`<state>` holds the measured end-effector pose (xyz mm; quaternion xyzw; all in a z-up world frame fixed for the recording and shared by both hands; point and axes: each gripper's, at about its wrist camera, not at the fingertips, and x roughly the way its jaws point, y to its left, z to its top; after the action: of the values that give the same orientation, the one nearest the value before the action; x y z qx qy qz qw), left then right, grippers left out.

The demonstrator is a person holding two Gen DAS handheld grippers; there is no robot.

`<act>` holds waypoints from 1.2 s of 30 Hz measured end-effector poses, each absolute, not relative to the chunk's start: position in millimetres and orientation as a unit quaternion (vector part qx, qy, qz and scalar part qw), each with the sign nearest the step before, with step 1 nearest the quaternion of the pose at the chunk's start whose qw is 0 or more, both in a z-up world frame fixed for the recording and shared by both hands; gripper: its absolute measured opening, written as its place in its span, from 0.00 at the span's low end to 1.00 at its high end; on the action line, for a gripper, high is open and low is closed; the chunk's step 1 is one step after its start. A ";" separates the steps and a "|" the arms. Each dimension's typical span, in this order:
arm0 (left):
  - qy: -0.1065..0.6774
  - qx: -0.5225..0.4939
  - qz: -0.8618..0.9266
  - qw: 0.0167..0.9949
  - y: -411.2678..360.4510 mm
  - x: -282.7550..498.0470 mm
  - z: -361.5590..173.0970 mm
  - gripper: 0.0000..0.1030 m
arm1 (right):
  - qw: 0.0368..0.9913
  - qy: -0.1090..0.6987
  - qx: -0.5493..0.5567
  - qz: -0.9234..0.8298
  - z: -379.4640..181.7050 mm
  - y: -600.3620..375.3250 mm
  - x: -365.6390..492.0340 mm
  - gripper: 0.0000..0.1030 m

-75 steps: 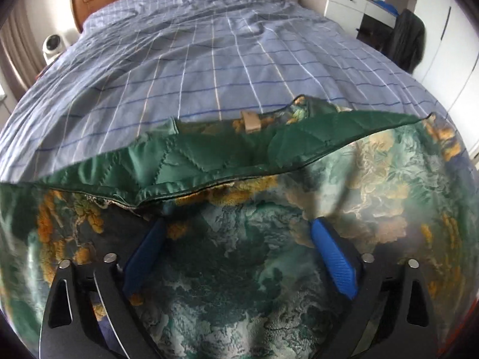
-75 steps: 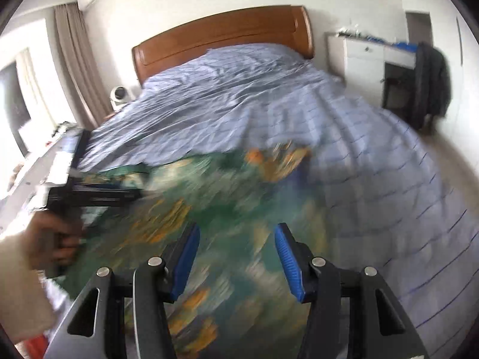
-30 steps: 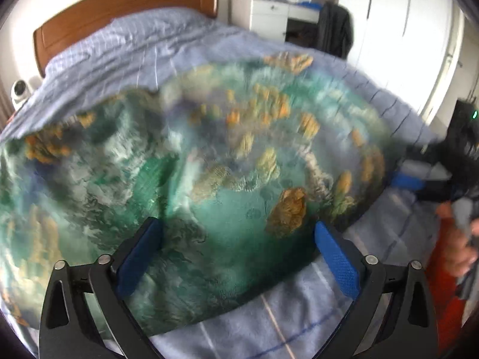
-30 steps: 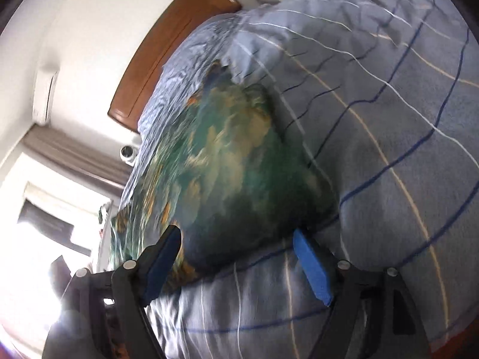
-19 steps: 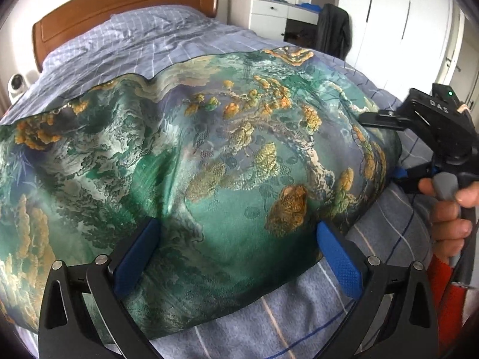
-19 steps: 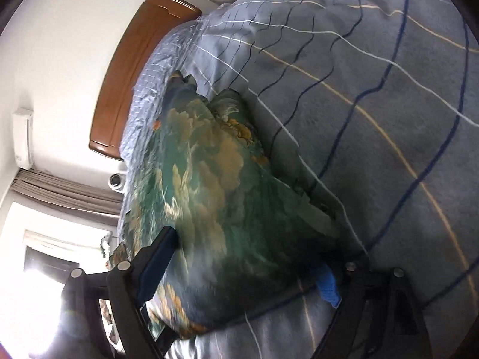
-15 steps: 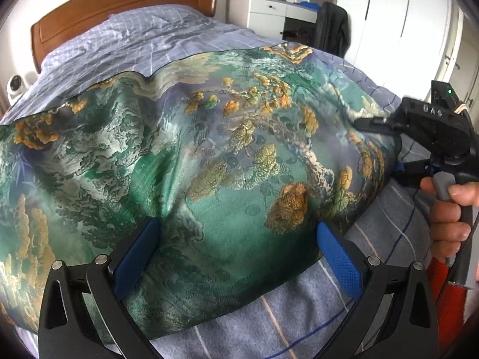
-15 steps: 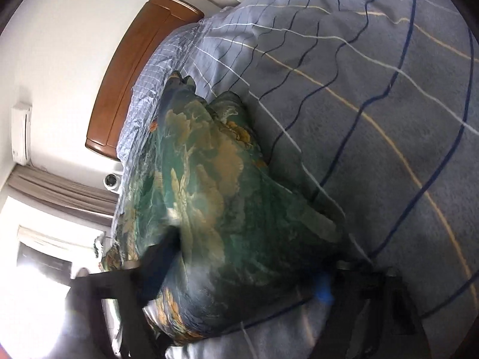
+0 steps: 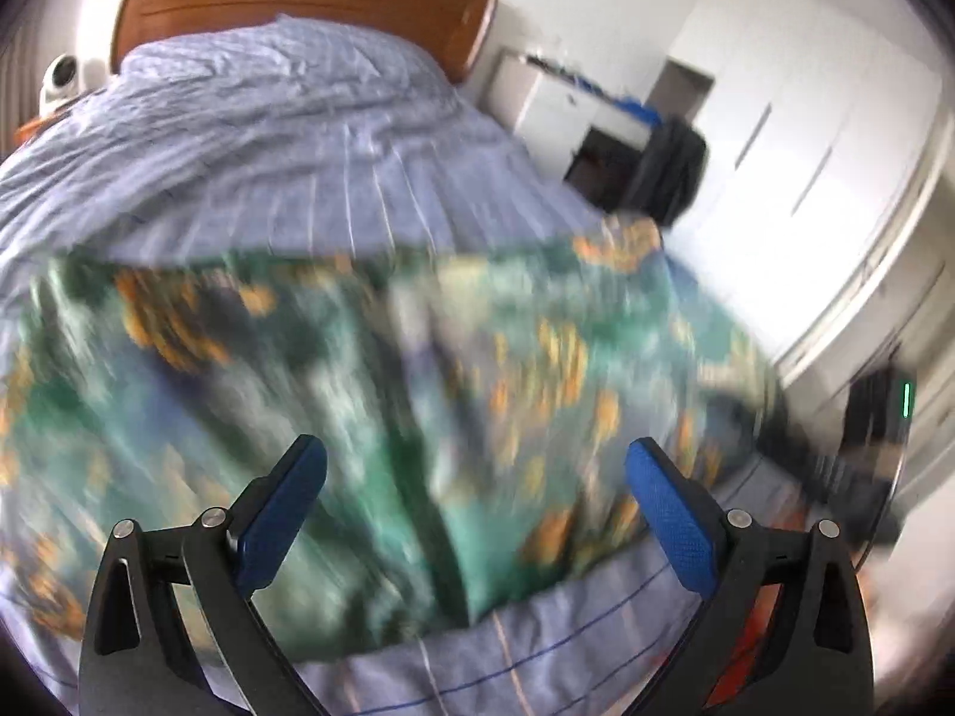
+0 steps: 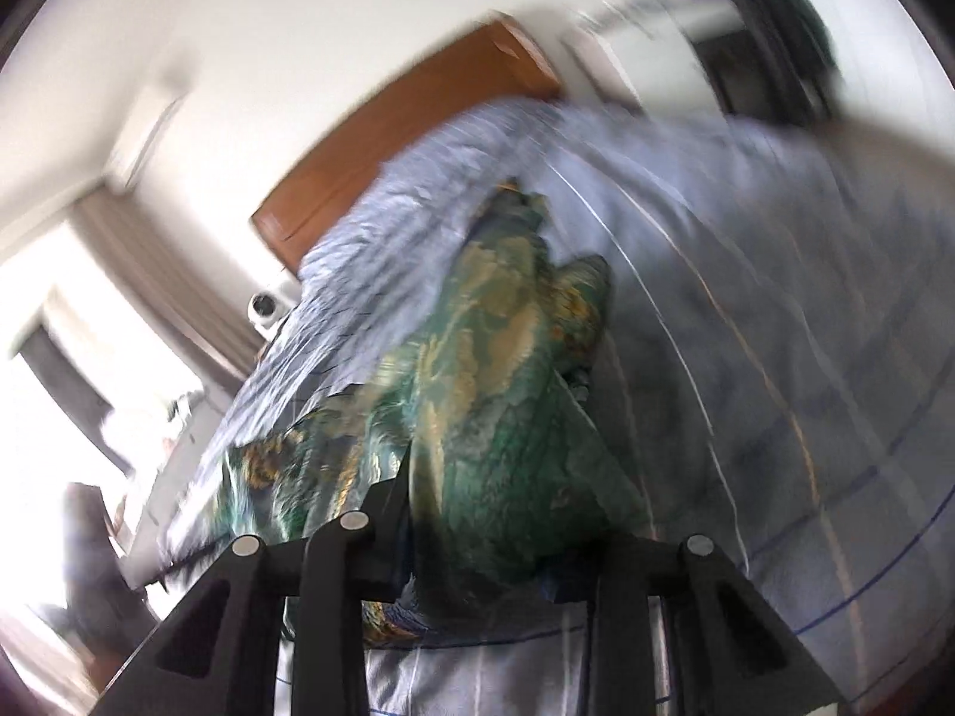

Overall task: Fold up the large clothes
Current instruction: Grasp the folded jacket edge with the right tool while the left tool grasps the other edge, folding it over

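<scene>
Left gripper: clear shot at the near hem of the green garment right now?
Probably yes: the left gripper has its jaws open over the green garment, nothing between them and its near hem on the bedspread. Blur limits certainty.

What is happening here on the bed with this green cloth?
A person is folding a large green patterned garment on a bed with a blue checked cover, using a two-finger tool in each hand. The left tool is open and holds nothing; its blue pads stand wide apart over the garment. The right tool sits at the garment's near edge with fabric bunched between its arms, but blur hides whether it grips. Both views are smeared by motion.
</scene>
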<state>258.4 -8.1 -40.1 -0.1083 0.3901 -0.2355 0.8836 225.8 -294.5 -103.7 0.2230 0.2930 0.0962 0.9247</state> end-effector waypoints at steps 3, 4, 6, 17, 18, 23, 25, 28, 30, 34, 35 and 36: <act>0.398 -0.097 -0.257 0.875 -9.5 275.4 -1.4 0.98 | 0.949 0.259 0.136 0.115 -79.6 -255.7 213.2 0.30; 0.403 -0.085 -0.270 0.870 -16.0 279.1 9.8 0.98 | 0.955 0.249 0.109 0.120 -74.3 -243.3 208.9 0.30; 0.413 -0.069 -0.301 0.857 -31.5 282.9 25.7 0.98 | 0.962 0.233 0.055 0.129 -66.9 -218.9 201.3 0.30; 0.488 0.142 -0.227 0.831 -111.6 304.1 11.5 0.97 | 0.935 0.144 -0.259 0.194 -75.8 -78.9 157.6 0.30; 0.483 0.172 -0.201 0.834 -113.7 303.6 2.9 0.76 | 0.933 0.141 -0.265 0.200 -77.8 -74.4 156.4 0.29; 0.500 0.136 -0.186 0.835 -85.9 311.3 -12.9 0.31 | 0.928 0.149 -0.247 0.235 -78.0 -74.7 150.5 0.30; 0.496 0.111 -0.199 0.838 -59.8 314.1 -3.9 0.31 | 0.926 0.154 -0.223 0.262 -72.1 -82.0 143.5 0.38; 0.490 0.080 -0.200 0.845 -10.5 315.2 6.3 0.31 | 0.932 0.159 -0.162 0.283 -58.5 -108.6 131.1 0.51; 0.492 0.056 -0.193 0.847 25.9 317.9 3.2 0.31 | 0.935 0.185 -0.105 0.282 -52.1 -129.4 142.2 0.51; 0.500 0.002 -0.169 0.849 96.5 321.0 -15.5 0.32 | 0.931 0.238 -0.044 0.273 -48.3 -142.1 182.3 0.46; 0.502 -0.011 -0.161 0.850 108.1 321.0 -20.4 0.32 | 0.927 0.245 -0.040 0.282 -46.7 -135.9 191.0 0.42; 0.504 -0.025 -0.154 0.850 123.4 319.6 -26.9 0.32 | 0.921 0.252 -0.040 0.295 -45.0 -129.1 197.7 0.40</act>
<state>319.6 123.4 -26.9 -0.0251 0.5035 -0.1538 0.8498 197.7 -129.1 -45.0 -0.0403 0.2516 0.2955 0.9207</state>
